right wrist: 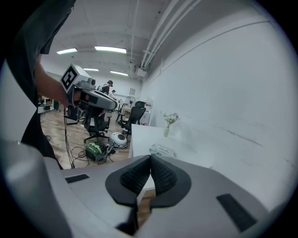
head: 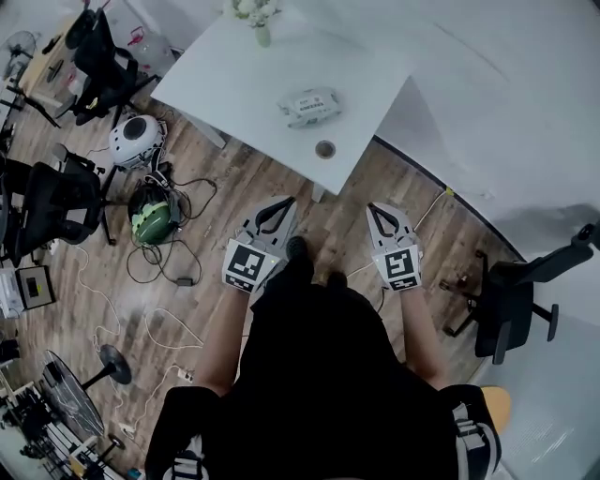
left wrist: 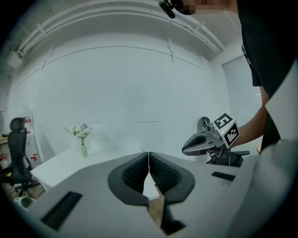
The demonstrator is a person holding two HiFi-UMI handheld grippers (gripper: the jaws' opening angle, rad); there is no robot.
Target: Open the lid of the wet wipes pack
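The wet wipes pack (head: 308, 105) lies flat on the white table (head: 234, 84), its lid down; it also shows in the right gripper view as a pale pack (right wrist: 162, 150) behind the jaws. My left gripper (head: 277, 212) and right gripper (head: 383, 217) hang side by side over the wood floor, short of the table's near edge and well apart from the pack. Both are shut with nothing between the pads. The left gripper (left wrist: 149, 160) points at the table and wall; the right gripper (right wrist: 150, 163) points toward the pack.
A small vase of white flowers (head: 257, 17) stands at the table's far edge. A round cable hole (head: 325, 149) sits near the table's front edge. Office chairs (head: 56, 202), a green helmet (head: 150, 220), a white round device (head: 137, 141) and cables lie on the floor to the left; another chair (head: 511, 295) stands right.
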